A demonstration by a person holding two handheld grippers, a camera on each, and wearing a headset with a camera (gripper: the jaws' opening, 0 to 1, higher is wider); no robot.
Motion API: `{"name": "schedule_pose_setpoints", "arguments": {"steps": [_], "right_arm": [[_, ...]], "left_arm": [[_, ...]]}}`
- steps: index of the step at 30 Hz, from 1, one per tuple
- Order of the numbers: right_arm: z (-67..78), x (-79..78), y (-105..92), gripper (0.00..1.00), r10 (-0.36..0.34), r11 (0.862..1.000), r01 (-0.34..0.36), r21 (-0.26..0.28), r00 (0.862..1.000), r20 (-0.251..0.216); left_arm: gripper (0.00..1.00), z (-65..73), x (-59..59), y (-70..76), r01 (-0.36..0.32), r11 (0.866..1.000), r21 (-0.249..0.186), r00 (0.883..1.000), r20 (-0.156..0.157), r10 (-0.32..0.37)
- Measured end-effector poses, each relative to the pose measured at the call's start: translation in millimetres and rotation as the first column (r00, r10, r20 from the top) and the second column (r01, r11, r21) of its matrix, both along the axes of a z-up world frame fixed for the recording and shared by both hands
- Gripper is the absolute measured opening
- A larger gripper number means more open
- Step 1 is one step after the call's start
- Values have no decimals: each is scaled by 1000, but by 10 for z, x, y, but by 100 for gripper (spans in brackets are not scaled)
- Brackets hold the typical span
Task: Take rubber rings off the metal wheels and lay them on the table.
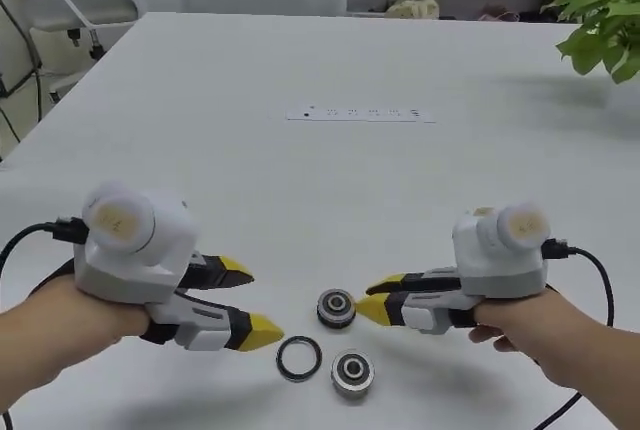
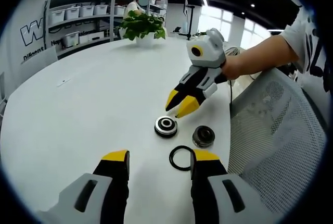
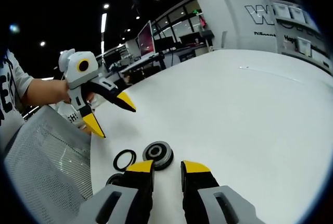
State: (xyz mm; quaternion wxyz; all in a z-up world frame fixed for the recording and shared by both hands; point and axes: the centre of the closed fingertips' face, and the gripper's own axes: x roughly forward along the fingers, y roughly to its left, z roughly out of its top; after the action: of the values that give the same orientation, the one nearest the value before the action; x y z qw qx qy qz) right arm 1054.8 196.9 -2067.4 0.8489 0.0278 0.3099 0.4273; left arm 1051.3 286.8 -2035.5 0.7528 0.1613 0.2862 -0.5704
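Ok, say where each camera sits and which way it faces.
Head view: on the headset, looking down at the table; both hands show, holding the left gripper and right gripper.
Left gripper view: rides the left gripper, facing the right gripper and the forearm behind it; own jaws below.
Right gripper view: rides the right gripper, facing the left gripper; own jaws below.
Shared: the loose rubber ring and a wheel.

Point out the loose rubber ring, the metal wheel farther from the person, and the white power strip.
loose rubber ring (image 1: 280, 359): head view, left side of its black band.
farther metal wheel (image 1: 336, 308): head view, its hub.
white power strip (image 1: 362, 114): head view, middle of its top face.
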Motion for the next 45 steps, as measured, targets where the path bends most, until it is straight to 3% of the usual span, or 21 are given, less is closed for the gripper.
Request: {"name": "schedule_pose_setpoints", "arguments": {"steps": [14, 27, 45], "right_arm": [[-121, -86, 81, 18, 95, 992, -93, -84, 995, 26], [-131, -57, 94, 14, 116, 988, -109, -111, 992, 58], [-135, -67, 119, 13, 133, 985, -124, -117, 988, 73]], "left_arm": [[41, -4, 61, -242, 18, 1000, -20, 1000, -14, -18], [39, -62, 33, -486, 58, 998, -18, 998, -20, -58], [29, -191, -6, -654, 88, 996, -2, 996, -25, -88]]}}
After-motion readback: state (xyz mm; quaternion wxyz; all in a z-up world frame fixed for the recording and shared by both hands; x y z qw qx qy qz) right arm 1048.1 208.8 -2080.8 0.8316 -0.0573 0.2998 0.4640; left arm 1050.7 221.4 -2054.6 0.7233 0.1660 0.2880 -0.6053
